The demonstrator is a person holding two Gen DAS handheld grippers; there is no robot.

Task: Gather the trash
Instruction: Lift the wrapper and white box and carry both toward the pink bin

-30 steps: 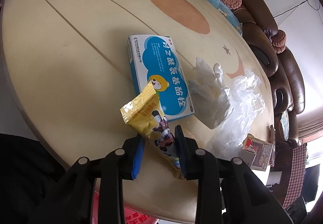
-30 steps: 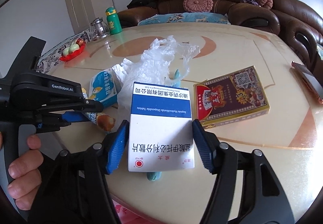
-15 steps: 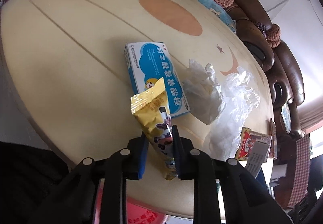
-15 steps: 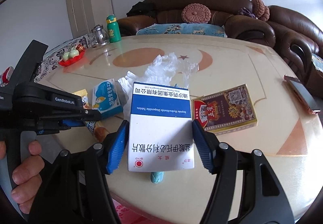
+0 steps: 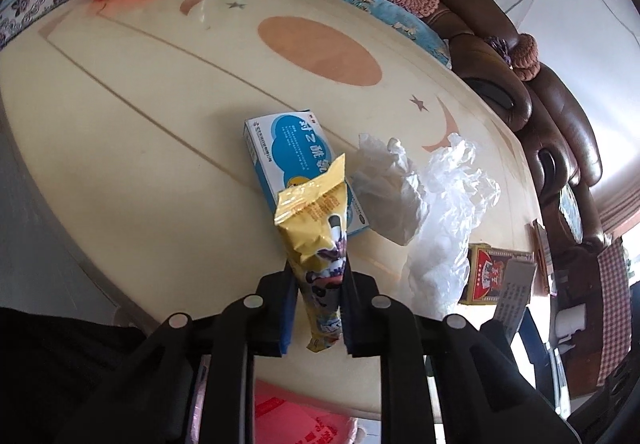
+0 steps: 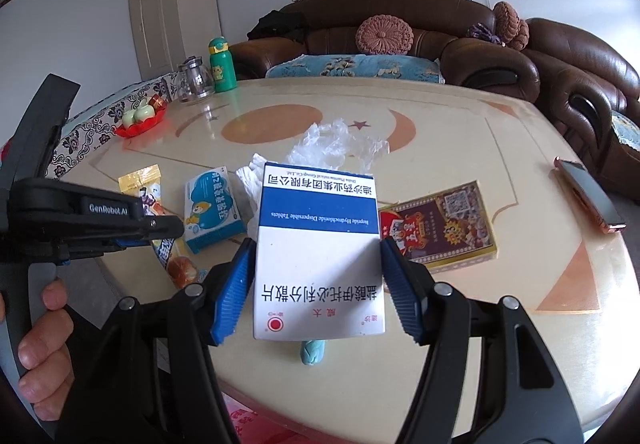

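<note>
Above the near edge of a cream dining table (image 5: 120, 132), the left gripper (image 5: 316, 308) pinches the lower half of a yellow snack wrapper (image 5: 316, 220), its jaws nearly closed, while the right gripper (image 6: 318, 284) clamps a white-and-blue medicine box (image 6: 318, 244) across its sides, jaws spread wide. Both items hang clear of the tabletop. A blue medicine box (image 5: 292, 152), crumpled tissue (image 5: 390, 188) and clear plastic bag (image 5: 448, 212) remain on the table. Risk: the slick, floppy wrapper could slide from its thin grip, or the box could pivot and drop short of the red bag (image 5: 296, 420) seen below the table edge.
</note>
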